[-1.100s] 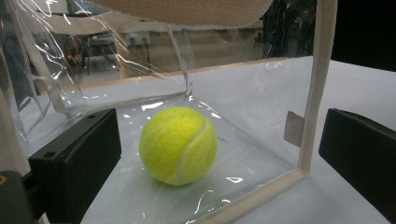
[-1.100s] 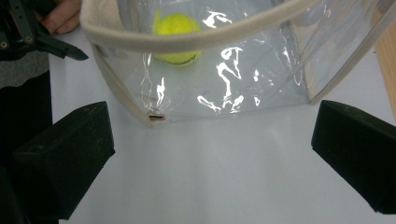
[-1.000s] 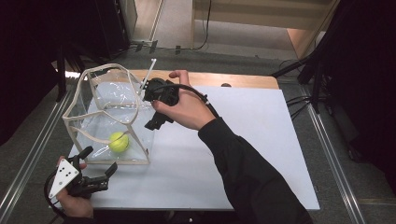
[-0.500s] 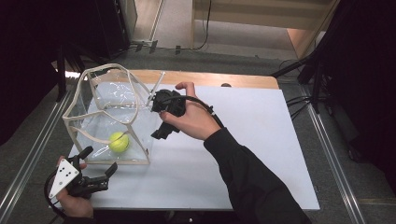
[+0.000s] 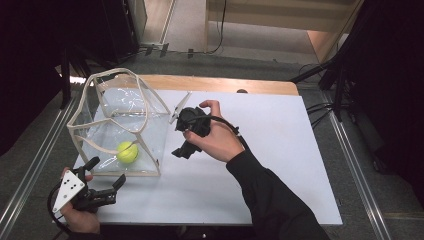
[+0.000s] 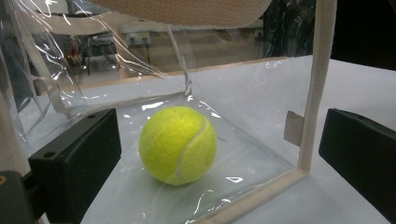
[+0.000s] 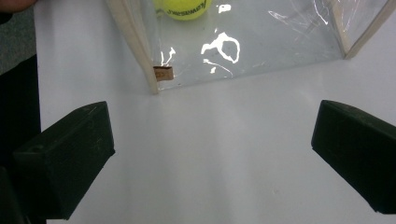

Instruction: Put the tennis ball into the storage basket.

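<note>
On the white bench [image 5: 280, 165], both the left gripper [image 5: 107, 175] and right gripper [image 5: 181, 150] are spread empty; nudging the flimsy clear bag [image 5: 145, 130] could roll its tennis ball [image 5: 127, 152] away.

Open tool [image 7: 212, 158] faces clear bag [image 7: 261, 51], ball [image 7: 183, 8].

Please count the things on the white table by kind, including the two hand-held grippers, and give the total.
Yellow-green tennis ball: 1
Clear plastic bag with cream fabric trim: 1
Black two-jaw grippers: 2, left, right
Total: 4
</note>
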Tool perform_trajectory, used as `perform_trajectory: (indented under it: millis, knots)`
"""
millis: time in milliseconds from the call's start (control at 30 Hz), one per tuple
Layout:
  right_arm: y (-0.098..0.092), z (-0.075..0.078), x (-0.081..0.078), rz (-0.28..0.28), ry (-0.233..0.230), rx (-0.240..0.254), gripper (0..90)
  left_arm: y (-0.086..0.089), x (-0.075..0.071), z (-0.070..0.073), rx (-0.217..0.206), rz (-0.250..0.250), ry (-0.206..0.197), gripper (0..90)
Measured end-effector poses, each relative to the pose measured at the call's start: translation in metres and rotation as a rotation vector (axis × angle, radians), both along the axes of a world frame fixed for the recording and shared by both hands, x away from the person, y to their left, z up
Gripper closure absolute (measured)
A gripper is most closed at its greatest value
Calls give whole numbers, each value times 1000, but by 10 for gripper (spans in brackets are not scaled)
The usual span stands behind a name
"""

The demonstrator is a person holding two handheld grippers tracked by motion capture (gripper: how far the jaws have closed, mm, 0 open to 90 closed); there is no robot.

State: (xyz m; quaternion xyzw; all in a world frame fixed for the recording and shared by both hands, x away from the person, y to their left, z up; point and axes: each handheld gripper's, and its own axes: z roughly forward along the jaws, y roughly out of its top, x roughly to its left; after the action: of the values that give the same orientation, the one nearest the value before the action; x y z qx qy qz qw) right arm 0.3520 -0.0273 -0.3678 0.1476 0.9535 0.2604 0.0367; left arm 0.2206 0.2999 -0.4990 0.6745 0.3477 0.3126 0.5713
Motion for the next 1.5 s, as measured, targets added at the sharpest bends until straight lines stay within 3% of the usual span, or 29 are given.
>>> perform_trajectory:
  millis: [600, 733, 1000, 1300, 1500]
  knots:
    - [-46, -34, -13, -84, 3, 87, 0, 0, 0, 0, 0, 2, 2, 0]
    - [-59, -42, -17, -86, -6, 128, 0, -1, 0, 0, 2, 5, 4, 0]
    - [-87, -56, -25, -144, -6, 214, 0, -1, -1, 0, 4, 2, 3, 0]
    - [-118, -75, -36, -204, 11, 262, 0, -1, -1, 0, 8, 3, 2, 0]
    - [-140, -88, -46, -248, -1, 300, 0, -1, -1, 0, 12, 3, 3, 0]
